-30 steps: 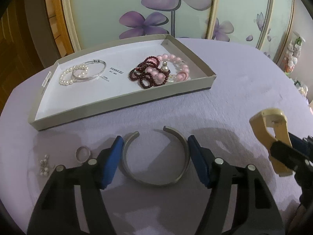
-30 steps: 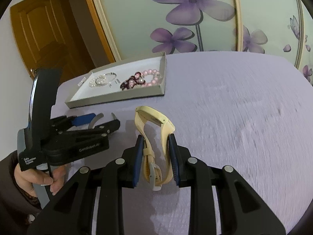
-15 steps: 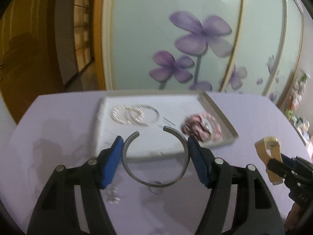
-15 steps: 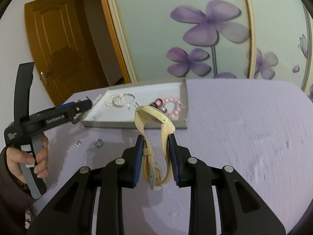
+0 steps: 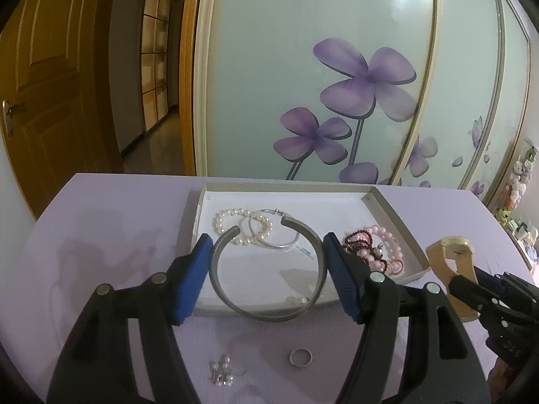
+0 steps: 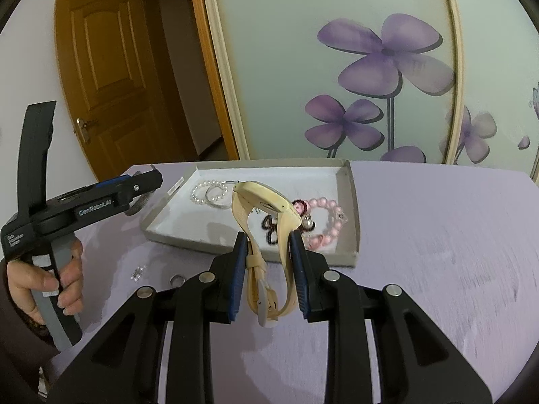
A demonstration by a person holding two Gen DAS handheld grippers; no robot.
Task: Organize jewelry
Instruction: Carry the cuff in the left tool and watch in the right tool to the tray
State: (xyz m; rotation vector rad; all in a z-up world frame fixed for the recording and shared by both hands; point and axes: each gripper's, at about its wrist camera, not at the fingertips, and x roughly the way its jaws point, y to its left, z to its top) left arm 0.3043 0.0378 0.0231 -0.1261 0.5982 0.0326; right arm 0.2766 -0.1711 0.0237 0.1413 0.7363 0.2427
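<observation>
While the left gripper (image 5: 267,271) clamps a grey open bangle (image 5: 266,269) between its pads, the tray (image 5: 392,215) lies just beyond, a ring (image 5: 300,358) below. Right view: the right gripper (image 6: 267,269) pinches a cream watch (image 6: 269,222), tray (image 6: 350,202) ahead.

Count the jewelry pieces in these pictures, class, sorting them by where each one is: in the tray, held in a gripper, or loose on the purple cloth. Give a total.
In the tray: 4 (pearl bracelet, silver bangle, dark red bead bracelet, pink bead bracelet)
Held in a gripper: 2 (grey cuff, cream watch)
Loose on the cloth: 2 (ring, pearl cluster)
Total: 8
</observation>
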